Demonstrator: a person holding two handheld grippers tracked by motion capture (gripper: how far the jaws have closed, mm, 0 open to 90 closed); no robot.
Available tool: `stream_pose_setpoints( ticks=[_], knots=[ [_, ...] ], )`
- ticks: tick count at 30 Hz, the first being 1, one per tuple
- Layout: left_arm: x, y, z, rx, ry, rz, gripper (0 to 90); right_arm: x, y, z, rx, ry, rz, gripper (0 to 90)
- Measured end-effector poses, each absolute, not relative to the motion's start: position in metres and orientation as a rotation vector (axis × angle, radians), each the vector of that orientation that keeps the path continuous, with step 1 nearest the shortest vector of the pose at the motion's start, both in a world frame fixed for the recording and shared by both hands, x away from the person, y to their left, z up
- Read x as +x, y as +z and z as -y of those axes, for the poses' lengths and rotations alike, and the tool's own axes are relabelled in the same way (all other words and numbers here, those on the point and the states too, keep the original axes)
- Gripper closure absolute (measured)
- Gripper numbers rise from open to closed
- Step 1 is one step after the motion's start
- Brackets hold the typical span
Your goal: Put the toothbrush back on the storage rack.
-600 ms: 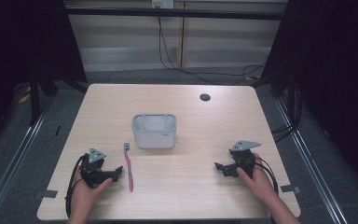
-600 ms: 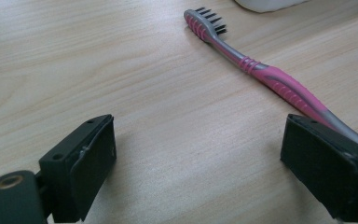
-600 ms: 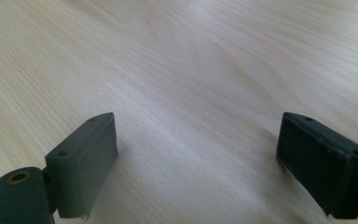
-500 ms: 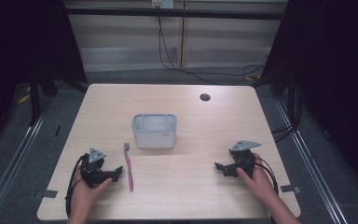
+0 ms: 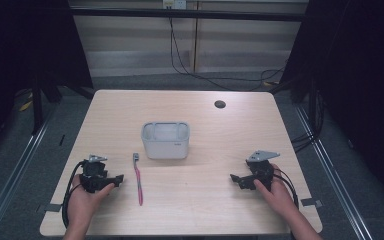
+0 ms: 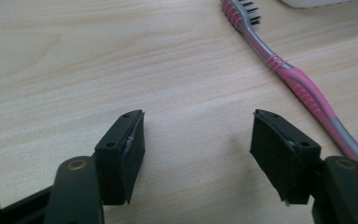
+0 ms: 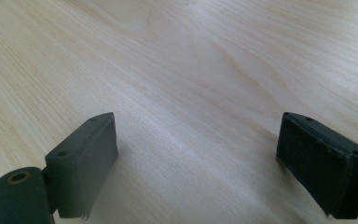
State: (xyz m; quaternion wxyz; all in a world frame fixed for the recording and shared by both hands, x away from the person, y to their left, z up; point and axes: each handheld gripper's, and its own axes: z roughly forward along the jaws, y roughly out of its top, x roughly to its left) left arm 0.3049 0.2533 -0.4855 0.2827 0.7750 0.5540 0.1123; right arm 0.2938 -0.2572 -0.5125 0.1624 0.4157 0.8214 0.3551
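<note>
On a pale wooden desk (image 5: 205, 120), a pink toothbrush (image 5: 138, 179) lies flat with its bristle head toward a small grey tub (image 5: 165, 140), handle trailing back toward the person; that layout suggests the brush is meant to be picked up and dropped into the tub just beyond it. The left gripper (image 5: 116, 179) rests low on the desk just beside the handle, its jaws spread wide and holding nothing, and in the left gripper view the toothbrush (image 6: 289, 74) runs past the outer side of the right-hand jaw rather than between the two (so a sideways shift looks necessary before any grasp). The right gripper (image 5: 236, 179), well apart on the far side of the desk, also sits released, jaws parted over bare wood. Both hands cup their tools from behind, forearms entering from the near edge, wrists low and level. A dark round cable hole (image 5: 220, 104) marks the desk's back.
</note>
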Motion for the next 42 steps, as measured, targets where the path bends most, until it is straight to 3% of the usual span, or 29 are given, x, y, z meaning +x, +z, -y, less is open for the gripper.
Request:
stream_pose_setpoints(
  ticks=[11,26,42],
  knots=[
    [0.321,-0.470,-0.237,2.029,0.196,-1.475,41.3,0.294,-0.512,0.257,1.186,1.012,-2.344,11.7],
    [0.333,-0.460,-0.225,2.012,0.144,-1.500,39.8,0.294,-0.513,0.257,1.185,1.013,-2.344,11.7],
    [0.345,-0.459,-0.214,1.996,0.015,-1.626,51.2,0.294,-0.513,0.257,1.186,1.013,-2.344,11.7]
  ],
)
